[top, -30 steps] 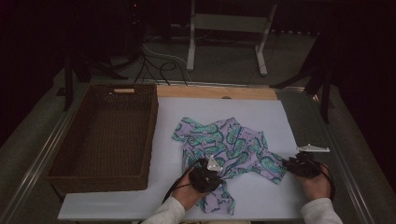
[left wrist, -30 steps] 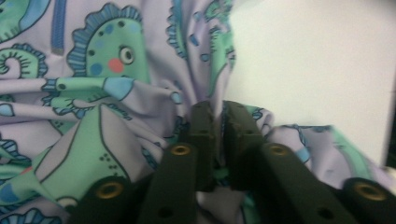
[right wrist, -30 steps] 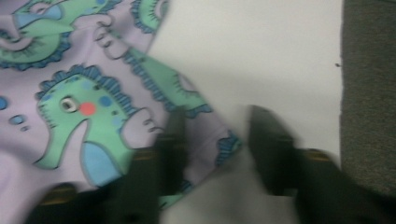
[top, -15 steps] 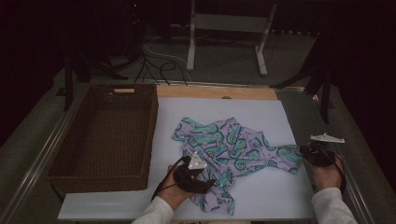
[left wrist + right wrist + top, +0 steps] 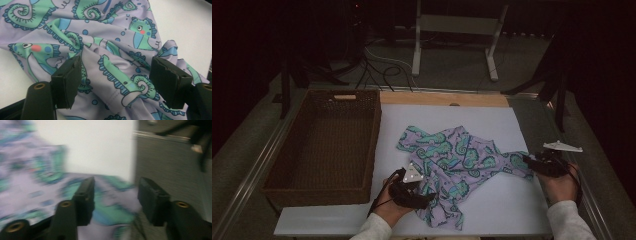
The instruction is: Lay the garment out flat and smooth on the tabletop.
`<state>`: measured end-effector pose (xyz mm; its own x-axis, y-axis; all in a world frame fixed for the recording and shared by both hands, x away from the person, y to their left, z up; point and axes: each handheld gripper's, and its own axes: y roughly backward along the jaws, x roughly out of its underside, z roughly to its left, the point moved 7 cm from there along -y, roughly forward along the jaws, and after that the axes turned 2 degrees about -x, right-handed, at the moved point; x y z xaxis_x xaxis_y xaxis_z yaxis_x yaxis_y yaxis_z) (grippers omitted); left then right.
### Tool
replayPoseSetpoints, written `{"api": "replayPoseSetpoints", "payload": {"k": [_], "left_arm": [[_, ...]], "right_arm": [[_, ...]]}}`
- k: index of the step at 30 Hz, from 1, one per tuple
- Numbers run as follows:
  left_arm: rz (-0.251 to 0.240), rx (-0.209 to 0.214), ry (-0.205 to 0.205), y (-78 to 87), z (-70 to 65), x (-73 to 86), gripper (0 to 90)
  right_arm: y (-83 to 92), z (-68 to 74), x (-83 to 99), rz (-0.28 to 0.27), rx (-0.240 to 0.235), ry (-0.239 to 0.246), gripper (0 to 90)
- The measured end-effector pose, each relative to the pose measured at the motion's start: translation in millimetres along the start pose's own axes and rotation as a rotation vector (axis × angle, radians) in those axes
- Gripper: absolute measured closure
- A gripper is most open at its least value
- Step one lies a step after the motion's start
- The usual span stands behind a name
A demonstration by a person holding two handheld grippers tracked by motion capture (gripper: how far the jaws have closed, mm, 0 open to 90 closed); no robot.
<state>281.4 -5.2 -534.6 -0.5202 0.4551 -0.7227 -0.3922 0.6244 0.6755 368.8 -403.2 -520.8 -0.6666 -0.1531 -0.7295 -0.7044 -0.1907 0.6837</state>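
A lilac garment (image 5: 457, 160) printed with green seahorses lies crumpled on the white board (image 5: 492, 120). My left gripper (image 5: 428, 198) lies at the garment's near left edge, pointing right. In the left gripper view a fold of the garment (image 5: 112, 75) lies between the jaws of the left gripper (image 5: 115, 80). These jaws have just been opening, and the pads stand clear of the fabric. My right gripper (image 5: 528, 160) is at the garment's right tip near the board's right edge. Its jaws have just been opening too. In the blurred right gripper view the right gripper (image 5: 116, 197) hovers over the fabric (image 5: 105, 212).
A brown wicker basket (image 5: 322, 150) stands left of the board, with nothing in it. A wooden strip (image 5: 442, 98) runs along the board's far edge. Dark carpet (image 5: 607, 165) lies right of the board. Cables and a white stand (image 5: 452, 30) sit on the floor beyond.
The left hand slid left, off the middle of the garment to its near left edge. The right hand moved right and drew the garment's right tip out toward the board's edge.
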Motion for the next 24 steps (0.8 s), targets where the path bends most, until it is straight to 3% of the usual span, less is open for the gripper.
{"api": "replayPoseSetpoints", "payload": {"k": [3,7,9,10,11,18,24], "left_arm": [[0.001,-0.005,0.003,0.0,0.7,0.5,24.8],[0.004,-0.01,0.006,-0.9,1.3,1.8,22.4],[0.006,-0.01,0.006,-1.2,1.5,2.1,21.8],[0.005,-0.014,0.009,-2.0,1.6,2.2,20.3],[0.007,-0.017,0.006,-2.3,1.8,2.4,20.3],[0.031,-0.024,0.013,-7.4,5.9,6.4,23.7],[0.097,-0.04,-0.014,-20.8,4.4,13.3,31.2]], "right_arm": [[2.5,25.4,6.6,0.013,-0.075,0.035,40.7],[2.7,58.1,13.0,0.011,-0.182,0.038,39.9],[2.7,58.1,13.0,0.011,-0.182,0.038,39.9],[0.2,80.6,18.5,0.023,-0.252,0.048,39.7],[-1.1,87.8,20.7,0.035,-0.274,0.052,39.7],[-8.3,125.4,33.2,0.084,-0.348,0.122,40.9],[-8.3,137.9,37.1,0.084,-0.372,0.144,41.9]]}}
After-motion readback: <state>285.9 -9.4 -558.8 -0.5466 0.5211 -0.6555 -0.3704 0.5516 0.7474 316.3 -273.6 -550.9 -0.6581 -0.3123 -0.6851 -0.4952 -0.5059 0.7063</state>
